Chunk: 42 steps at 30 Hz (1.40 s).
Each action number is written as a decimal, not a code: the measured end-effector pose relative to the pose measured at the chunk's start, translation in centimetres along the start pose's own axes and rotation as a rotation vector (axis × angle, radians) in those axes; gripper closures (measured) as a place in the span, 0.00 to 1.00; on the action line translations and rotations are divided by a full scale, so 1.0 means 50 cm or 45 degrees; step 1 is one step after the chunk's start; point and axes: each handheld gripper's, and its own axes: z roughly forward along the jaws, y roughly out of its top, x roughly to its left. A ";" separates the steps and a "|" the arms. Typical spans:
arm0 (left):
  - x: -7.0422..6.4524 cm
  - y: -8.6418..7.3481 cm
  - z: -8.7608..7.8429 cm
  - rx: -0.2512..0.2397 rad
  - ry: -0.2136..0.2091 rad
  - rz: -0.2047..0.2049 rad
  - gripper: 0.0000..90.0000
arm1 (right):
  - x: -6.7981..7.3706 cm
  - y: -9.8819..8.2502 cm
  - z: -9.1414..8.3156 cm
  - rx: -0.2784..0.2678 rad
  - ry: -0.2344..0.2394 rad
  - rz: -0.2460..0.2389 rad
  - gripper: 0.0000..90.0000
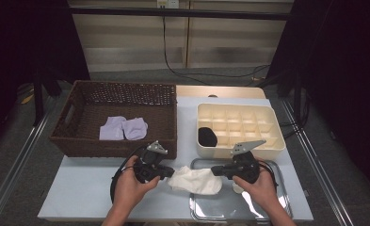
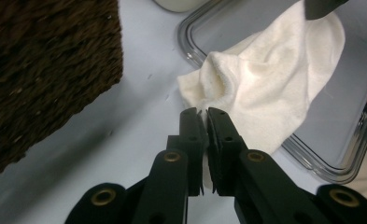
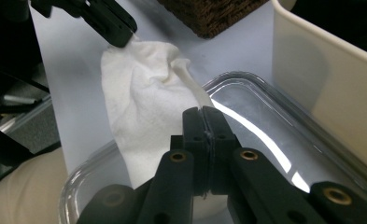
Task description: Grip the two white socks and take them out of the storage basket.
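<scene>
A pale blue surface (image 1: 86, 188) stands amid dark curtains, carrying a wicker basket (image 1: 79, 141), a cream divider box (image 1: 241, 125) and a clear tray (image 1: 239, 207). The left hand-held gripper (image 1: 169, 171) and right hand-held gripper (image 1: 215, 170) are each clamped on an end of a white sock (image 1: 195, 181), stretched between them over the tray's edge.

Sock (image 2: 270, 70) edge hidden between jaws; tray (image 1: 211, 213) near rim cut off.
</scene>
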 end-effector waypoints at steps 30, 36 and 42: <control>0.004 -0.026 0.073 0.036 -0.003 0.030 0.75 | -0.028 -0.050 0.045 0.107 -0.117 -0.060 0.96; 0.005 -0.026 0.072 0.030 -0.041 -0.024 0.87 | -0.023 -0.052 0.045 0.092 -0.142 -0.063 0.92; 0.015 -0.019 0.050 0.045 -0.044 -0.051 0.89 | -0.016 -0.038 0.040 0.033 -0.115 -0.067 0.85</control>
